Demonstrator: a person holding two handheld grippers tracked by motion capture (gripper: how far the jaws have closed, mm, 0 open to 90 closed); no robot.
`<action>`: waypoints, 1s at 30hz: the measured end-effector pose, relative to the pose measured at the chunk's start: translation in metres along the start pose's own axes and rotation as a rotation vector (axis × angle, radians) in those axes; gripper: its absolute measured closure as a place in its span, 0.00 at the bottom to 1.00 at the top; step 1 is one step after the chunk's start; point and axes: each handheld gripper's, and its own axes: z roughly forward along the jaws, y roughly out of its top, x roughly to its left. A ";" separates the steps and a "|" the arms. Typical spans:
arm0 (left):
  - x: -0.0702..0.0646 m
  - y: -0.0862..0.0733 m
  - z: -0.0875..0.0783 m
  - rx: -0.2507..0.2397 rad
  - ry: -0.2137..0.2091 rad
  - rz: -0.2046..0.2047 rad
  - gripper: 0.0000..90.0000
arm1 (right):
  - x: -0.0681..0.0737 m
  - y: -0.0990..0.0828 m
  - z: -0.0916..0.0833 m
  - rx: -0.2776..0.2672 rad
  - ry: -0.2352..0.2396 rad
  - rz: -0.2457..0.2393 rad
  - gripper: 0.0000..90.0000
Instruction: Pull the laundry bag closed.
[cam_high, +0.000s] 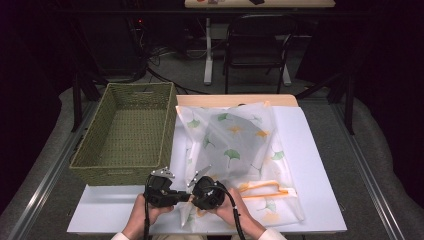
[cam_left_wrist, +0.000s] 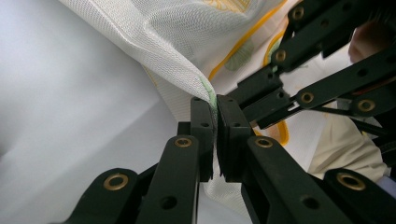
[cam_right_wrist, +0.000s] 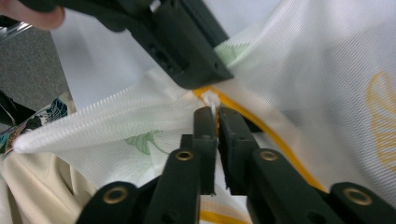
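Jaws of left gripper (cam_left_wrist: 215, 116) closed on a fold of the white mesh bag (cam_high: 235, 150) near its zip end; jaws of right gripper (cam_right_wrist: 215, 116) pinched on the small white zip pull (cam_right_wrist: 211, 99). Bag lies on the table (cam_high: 320, 200), right of the woven basket (cam_high: 127, 135), near edge lifted. Advice: keep left hold firm, draw pull straight along the yellow-edged zip (cam_right_wrist: 280, 154)

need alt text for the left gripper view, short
Close-up of the left gripper, its two black jaws shut on a folded edge of a white mesh bag with yellow trim and a green leaf print. The right gripper reaches in from the upper right, close beside the pinched edge, above a white table.
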 end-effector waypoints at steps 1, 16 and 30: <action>0.000 0.000 0.000 0.000 -0.001 0.003 0.96 | 0.000 0.001 -0.001 -0.005 -0.002 -0.005 0.91; -0.003 0.001 0.001 0.010 0.009 0.027 0.96 | 0.004 0.004 -0.001 0.048 -0.022 -0.030 0.99; -0.003 0.001 -0.003 -0.005 0.003 0.022 0.97 | 0.000 0.003 -0.003 0.070 -0.068 -0.022 1.00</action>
